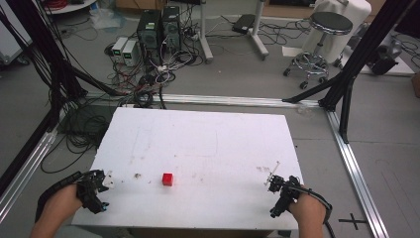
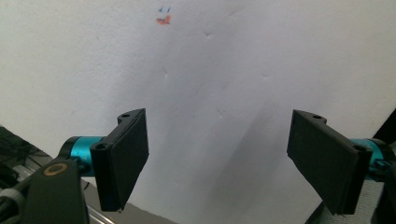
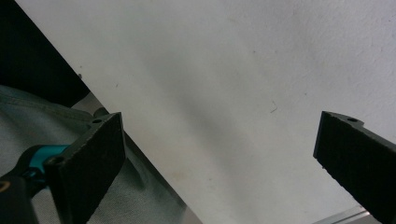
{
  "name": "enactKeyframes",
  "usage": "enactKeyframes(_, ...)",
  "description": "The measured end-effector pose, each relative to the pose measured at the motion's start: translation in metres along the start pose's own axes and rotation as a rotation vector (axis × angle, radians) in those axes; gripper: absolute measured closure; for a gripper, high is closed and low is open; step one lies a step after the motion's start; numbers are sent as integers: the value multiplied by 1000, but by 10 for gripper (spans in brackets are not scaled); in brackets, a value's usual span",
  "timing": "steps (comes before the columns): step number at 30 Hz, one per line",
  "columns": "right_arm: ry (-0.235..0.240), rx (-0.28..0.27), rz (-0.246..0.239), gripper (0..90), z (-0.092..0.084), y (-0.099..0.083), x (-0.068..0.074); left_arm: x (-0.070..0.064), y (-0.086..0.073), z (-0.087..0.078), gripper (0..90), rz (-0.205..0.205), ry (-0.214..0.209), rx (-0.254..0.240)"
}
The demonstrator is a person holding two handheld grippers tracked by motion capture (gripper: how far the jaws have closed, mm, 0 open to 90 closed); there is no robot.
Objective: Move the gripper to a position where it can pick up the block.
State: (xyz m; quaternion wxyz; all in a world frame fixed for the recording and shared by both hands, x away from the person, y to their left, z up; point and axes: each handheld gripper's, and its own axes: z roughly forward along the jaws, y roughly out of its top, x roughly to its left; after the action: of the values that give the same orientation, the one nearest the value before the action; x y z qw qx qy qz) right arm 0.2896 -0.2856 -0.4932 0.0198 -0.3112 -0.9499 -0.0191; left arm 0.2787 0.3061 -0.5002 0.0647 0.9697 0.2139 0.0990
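A small red cube (image 1: 168, 179) sits on the white table (image 1: 208, 144), near its front edge and a little left of the middle. My left gripper (image 1: 94, 191) rests at the front left corner, well left of the cube. In the left gripper view its jaws (image 2: 217, 163) stand wide apart over bare tabletop with nothing between them. My right gripper (image 1: 281, 193) is at the front right corner, far from the cube. Its own view shows the gripper (image 3: 219, 163) open over the table's edge, with nothing held.
Small scuffs and a red-blue mark (image 2: 163, 18) dot the table surface. Beyond the table lie computer towers (image 1: 158, 27), tangled cables (image 1: 143, 79), a round stool (image 1: 322, 34) and black frame posts (image 1: 346, 79). Metal rails (image 1: 356, 168) run along the floor.
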Motion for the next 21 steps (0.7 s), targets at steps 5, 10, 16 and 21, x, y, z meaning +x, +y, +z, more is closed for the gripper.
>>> enactKeyframes(5,-1,-9,-1,17,0,-1,-1,1,-1,-5,210,-9,5,-5)
enactKeyframes(10,2,-12,-7,17,-1,0,-1,1,2,-4,210,-1,3,1)
enactKeyframes(16,0,-17,-12,17,-3,2,1,3,7,-5,210,10,-3,-10)
enactKeyframes(21,-1,-9,-13,17,-2,4,3,10,15,-8,210,44,-3,0)
